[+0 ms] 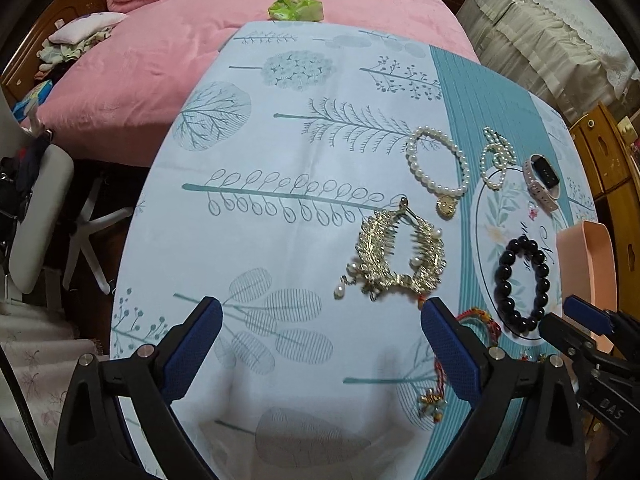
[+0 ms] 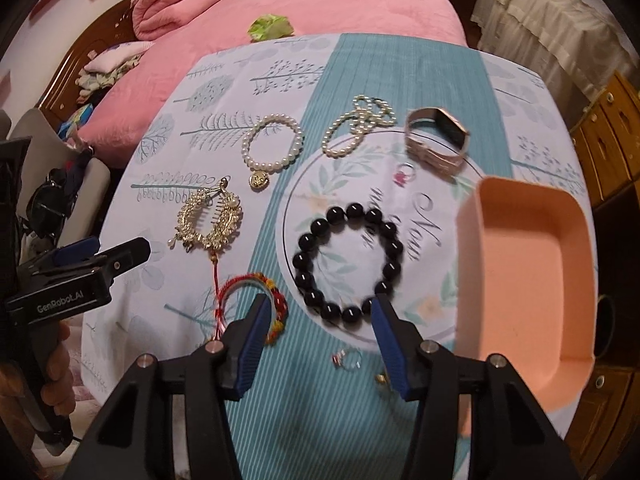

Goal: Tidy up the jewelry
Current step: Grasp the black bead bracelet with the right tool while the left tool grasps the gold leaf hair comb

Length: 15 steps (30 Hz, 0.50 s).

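A black bead bracelet [image 2: 348,264] [image 1: 520,284] lies on the round floral patch of the tablecloth. My right gripper [image 2: 320,312] hovers at its near edge, jaws half open, pads not pressing on anything. To the right stands an empty peach tray [image 2: 528,280] [image 1: 588,280]. A gold hair comb [image 1: 396,256] [image 2: 210,220], a pearl bracelet [image 1: 438,164] [image 2: 272,144], a pearl strand [image 2: 356,124], a watch [image 2: 436,140] and a red woven bracelet [image 2: 272,300] lie around. My left gripper [image 1: 320,320] [image 2: 108,250] stands wide open over bare cloth, near the comb.
A ring with a pink stone [image 2: 404,174], a small ring [image 2: 348,360] and a gold piece [image 2: 382,378] lie on the cloth. A pink bed [image 1: 240,20] runs behind the table, a white chair [image 1: 44,216] stands left, and wooden drawers [image 2: 608,140] stand right.
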Each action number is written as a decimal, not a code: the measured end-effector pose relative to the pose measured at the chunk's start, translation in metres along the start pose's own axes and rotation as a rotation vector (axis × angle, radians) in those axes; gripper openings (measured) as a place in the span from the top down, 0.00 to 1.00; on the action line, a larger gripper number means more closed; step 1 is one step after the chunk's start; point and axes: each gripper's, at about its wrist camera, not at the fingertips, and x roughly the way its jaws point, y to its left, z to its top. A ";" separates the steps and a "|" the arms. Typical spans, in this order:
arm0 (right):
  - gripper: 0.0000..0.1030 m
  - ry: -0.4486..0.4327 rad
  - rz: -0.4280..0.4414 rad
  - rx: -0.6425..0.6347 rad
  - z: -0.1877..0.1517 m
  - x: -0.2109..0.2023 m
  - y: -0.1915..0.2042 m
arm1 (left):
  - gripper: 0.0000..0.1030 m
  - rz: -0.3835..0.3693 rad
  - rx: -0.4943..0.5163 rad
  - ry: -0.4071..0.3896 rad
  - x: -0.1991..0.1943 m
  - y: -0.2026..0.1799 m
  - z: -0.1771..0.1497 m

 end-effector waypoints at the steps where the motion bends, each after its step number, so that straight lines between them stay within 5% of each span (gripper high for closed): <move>1: 0.49 0.005 0.000 -0.003 0.002 0.005 0.001 | 0.05 -0.001 0.004 0.003 0.003 0.000 0.002; 12: 0.50 0.051 -0.091 -0.033 0.020 0.057 0.020 | 0.05 -0.020 0.017 0.029 0.022 0.004 0.020; 14: 0.59 0.036 -0.133 -0.065 0.020 0.059 0.026 | 0.05 -0.022 0.020 0.030 0.024 0.004 0.023; 15: 0.72 0.019 -0.149 -0.085 0.019 0.058 0.030 | 0.05 -0.023 0.023 0.030 0.026 0.003 0.024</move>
